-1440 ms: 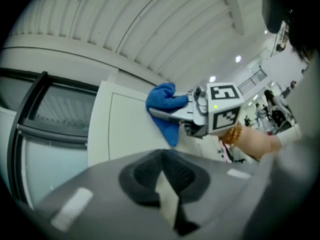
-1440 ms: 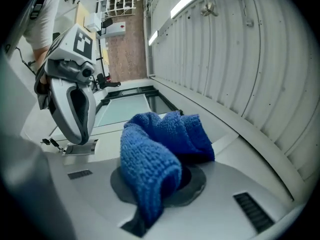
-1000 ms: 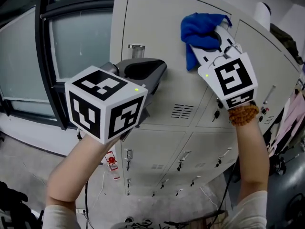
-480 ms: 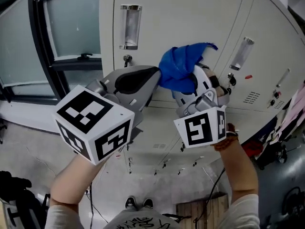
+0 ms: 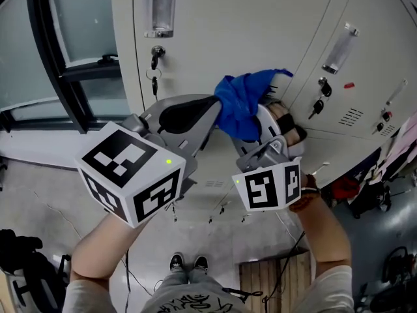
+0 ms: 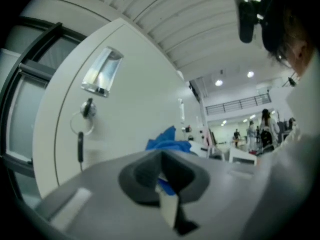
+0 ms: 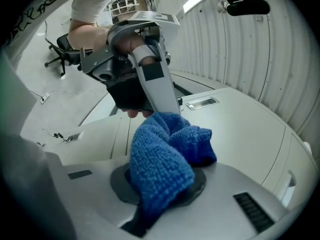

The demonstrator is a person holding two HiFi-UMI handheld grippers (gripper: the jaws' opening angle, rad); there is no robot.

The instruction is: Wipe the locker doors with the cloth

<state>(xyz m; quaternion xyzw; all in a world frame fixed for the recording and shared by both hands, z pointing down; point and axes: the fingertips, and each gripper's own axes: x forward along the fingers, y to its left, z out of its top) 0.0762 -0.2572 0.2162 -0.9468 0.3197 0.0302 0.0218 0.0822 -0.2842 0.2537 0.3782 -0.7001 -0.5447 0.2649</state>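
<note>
- Locker doors (image 5: 260, 25): pale grey panels fill the upper part of the head view. They are the surface to be wiped, which explains why both grippers are raised in front of them. No view settles whether anything is pressed against the panel at this moment.
- Left gripper (image 5: 195, 113): its jaws are drawn together. The left gripper view shows the dark pads meeting, with a thin sliver of blue at the seam. Whether that sliver is pinched fabric cannot be told. The tip stands just beside the right gripper's load, at the fabric's edge, probably to steady or rearrange the fabric rather than to wipe.
- Right gripper (image 5: 264, 132): its jaws are clamped on the cloth (image 5: 241, 103). The right gripper view shows the fabric bulging up and over the pads. Held this way, soft material rather than hard jaw would meet the door first.
- Cloth: blue, looped terry, bunched rather than folded flat. It sits in the right gripper in front of the doors, between the two lock columns. Such a bunch would offer a small contact patch, so spreading it appears the sensible preparation.
- Key (image 5: 154, 60): it hangs on a ring from the lock of the left door, below the label holder (image 5: 161, 8), and is well apart from the cloth. It is a likely snag point for any stroke passing that way.
</note>
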